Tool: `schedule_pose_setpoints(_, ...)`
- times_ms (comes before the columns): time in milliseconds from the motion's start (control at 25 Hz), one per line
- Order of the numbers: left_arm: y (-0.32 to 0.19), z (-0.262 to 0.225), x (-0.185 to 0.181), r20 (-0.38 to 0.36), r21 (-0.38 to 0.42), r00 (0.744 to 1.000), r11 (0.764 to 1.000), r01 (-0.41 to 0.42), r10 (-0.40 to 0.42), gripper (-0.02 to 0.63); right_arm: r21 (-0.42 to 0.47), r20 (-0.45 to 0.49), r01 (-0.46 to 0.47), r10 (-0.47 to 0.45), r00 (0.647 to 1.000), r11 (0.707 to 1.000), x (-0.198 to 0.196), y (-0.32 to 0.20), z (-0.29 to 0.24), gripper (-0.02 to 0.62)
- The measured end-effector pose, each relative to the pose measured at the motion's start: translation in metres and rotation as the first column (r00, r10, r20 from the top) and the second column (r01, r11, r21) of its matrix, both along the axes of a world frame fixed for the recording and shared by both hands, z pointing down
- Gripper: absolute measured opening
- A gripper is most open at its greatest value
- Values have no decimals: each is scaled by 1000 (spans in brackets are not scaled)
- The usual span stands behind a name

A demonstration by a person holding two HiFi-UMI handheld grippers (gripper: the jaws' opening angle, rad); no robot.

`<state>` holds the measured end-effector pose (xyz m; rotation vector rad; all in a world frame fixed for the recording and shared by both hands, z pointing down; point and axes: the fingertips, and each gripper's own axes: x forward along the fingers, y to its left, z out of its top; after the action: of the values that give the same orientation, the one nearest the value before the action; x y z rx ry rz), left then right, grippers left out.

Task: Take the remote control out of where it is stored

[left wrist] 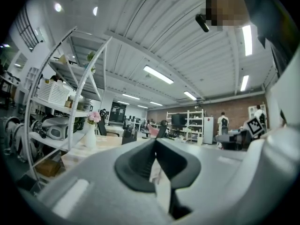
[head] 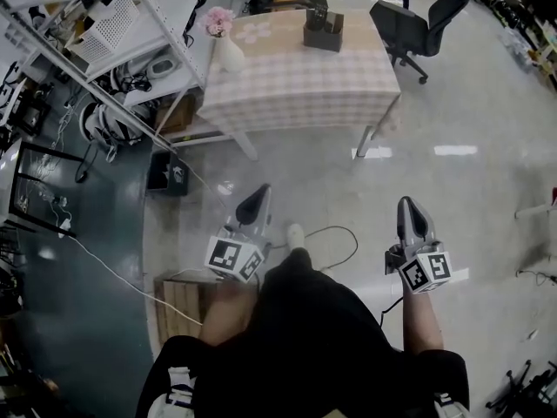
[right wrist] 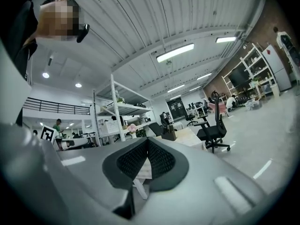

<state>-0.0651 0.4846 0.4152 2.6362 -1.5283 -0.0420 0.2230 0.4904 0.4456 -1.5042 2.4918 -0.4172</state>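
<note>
Both pairs of jaws are pressed fully together with nothing between them: the left gripper [left wrist: 155, 142] and the right gripper [head: 412, 212] each show only their ribbed dark pads meeting at the tips. The task's thing is well ahead of both sets of jaws, across bare polished floor. On a table [head: 296, 90] draped in a soft pale checked cloth stands a dark boxy holder [head: 325, 37], and the slim dark piece standing upright out of its top I take for the remote control [head: 318, 13]; it is too small to be sure. I judge it light, rigid plastic, smooth and a little slippery, best pinched across its narrow sides near the exposed upper end and drawn straight up. The holder looks light too, so it may lift along with it. A white vase [head: 229, 56] of pink flowers stands left of the holder.
</note>
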Motion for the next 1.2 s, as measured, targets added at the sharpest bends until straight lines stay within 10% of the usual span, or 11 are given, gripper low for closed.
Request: schedule_pose_setpoints(1200, -200, 9, -110, -38, 1, 998, 999, -53, 53, 0, 11, -63, 10, -9, 998, 1000, -124, -210, -14, 5)
